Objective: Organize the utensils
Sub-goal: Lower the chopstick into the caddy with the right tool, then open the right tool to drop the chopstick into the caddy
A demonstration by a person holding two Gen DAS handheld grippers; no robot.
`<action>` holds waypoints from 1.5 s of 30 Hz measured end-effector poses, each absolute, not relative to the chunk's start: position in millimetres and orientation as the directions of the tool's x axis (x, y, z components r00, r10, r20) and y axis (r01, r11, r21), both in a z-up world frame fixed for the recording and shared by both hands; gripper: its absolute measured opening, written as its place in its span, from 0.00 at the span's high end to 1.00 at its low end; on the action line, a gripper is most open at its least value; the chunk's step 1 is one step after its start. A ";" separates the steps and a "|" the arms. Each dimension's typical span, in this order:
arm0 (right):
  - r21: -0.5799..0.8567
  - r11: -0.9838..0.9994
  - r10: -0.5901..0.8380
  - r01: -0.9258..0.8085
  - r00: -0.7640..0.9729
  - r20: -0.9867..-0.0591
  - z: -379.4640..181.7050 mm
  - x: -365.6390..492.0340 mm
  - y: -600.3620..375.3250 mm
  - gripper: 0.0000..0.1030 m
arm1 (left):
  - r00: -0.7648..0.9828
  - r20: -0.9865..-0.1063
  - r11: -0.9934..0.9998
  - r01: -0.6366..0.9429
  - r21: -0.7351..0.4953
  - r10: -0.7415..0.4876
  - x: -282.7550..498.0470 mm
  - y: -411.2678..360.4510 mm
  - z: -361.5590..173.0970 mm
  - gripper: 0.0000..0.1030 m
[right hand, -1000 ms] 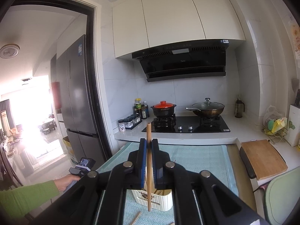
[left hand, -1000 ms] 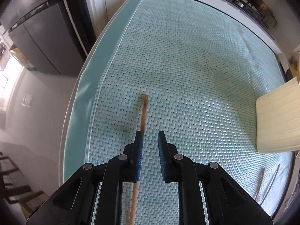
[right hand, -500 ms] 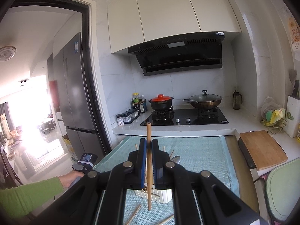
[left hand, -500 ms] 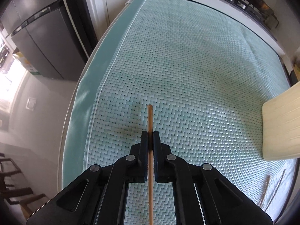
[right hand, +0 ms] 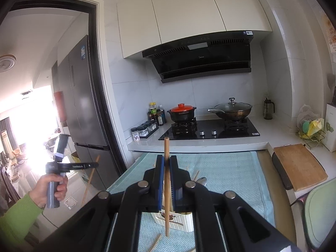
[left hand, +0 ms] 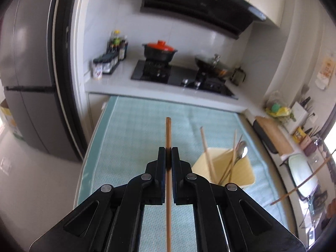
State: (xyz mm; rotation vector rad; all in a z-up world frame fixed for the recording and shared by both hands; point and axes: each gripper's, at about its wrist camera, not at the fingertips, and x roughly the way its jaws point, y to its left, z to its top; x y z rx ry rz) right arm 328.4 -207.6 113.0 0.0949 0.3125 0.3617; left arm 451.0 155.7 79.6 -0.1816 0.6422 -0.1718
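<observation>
Lifting my left gripper [left hand: 168, 157] off the mat, I had raised its chopstick [left hand: 168, 134] clear of the weave it lay on a moment before

My left jaws were clamped on that stick, which ran upright between them above the green mat [left hand: 134, 147]. My right gripper [right hand: 167, 168] was likewise clenched on a second chopstick [right hand: 166, 189], held upright just above the cream holder [right hand: 184, 223]. That holder [left hand: 241, 172] stood on the mat to the right of my left tool, with chopsticks and a spoon [left hand: 241, 149] leaning inside. Loose chopsticks [right hand: 155, 243] lay on the mat near the holder's base
</observation>
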 end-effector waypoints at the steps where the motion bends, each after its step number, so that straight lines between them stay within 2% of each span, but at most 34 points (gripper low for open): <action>1: 0.150 0.930 0.365 -0.335 0.884 -0.291 113.8 336.0 -205.4 0.95 | 0.810 -0.547 0.972 0.117 -0.202 -0.211 451.1 145.0 93.5 0.98; 4: 0.163 0.930 0.366 -0.329 0.874 -0.320 112.4 361.4 -199.8 0.95 | 0.858 -0.474 0.979 0.150 -0.139 -0.198 456.8 116.0 120.3 0.98; 13: 0.134 0.944 0.328 -0.300 0.886 -0.327 113.5 418.5 -197.5 0.95 | 0.891 -0.377 0.960 0.182 -0.214 -0.253 514.0 53.1 128.9 0.98; 23: 0.163 0.942 0.333 -0.292 0.869 -0.366 79.6 492.4 -201.7 0.95 | 0.899 -0.397 0.965 0.086 -0.248 -0.182 574.0 32.7 59.2 0.98; 31: 0.143 0.941 0.331 -0.306 0.747 -0.577 12.7 545.0 -174.8 0.95 | 0.893 -0.428 0.967 0.030 -0.254 -0.140 590.8 31.7 0.8 0.97; 37: 0.160 0.939 0.332 -0.304 0.682 -0.652 -16.4 564.2 -162.3 0.93 | 0.881 -0.457 0.979 0.037 -0.201 -0.127 595.0 21.5 -18.6 0.95; 38: 0.168 0.939 0.333 -0.299 0.677 -0.656 -18.2 566.2 -162.2 0.93 | 0.877 -0.463 0.978 0.039 -0.205 -0.132 595.2 21.4 -19.3 0.93; 39: 0.172 0.941 0.330 -0.292 0.673 -0.662 -18.7 567.2 -161.1 0.93 | 0.871 -0.472 0.977 0.040 -0.210 -0.137 594.8 21.5 -19.0 0.84; 40: 0.173 0.943 0.325 -0.285 0.672 -0.665 -17.7 567.9 -160.6 0.92 | 0.866 -0.480 0.976 0.041 -0.215 -0.142 593.0 22.2 -17.3 0.67; 42: 0.174 0.944 0.324 -0.280 0.684 -0.653 -9.3 562.3 -161.2 0.79 | 0.872 -0.467 0.973 0.044 -0.225 -0.148 582.7 27.2 -6.9 0.45; 44: 0.173 0.944 0.325 -0.280 0.714 -0.620 7.0 550.7 -164.8 0.49 | 0.889 -0.433 0.974 0.055 -0.222 -0.149 564.1 34.2 11.6 0.37; 45: 0.168 0.944 0.326 -0.283 0.734 -0.596 17.1 542.1 -167.5 0.45 | 0.895 -0.420 0.974 0.061 -0.219 -0.151 553.7 38.3 22.2 0.31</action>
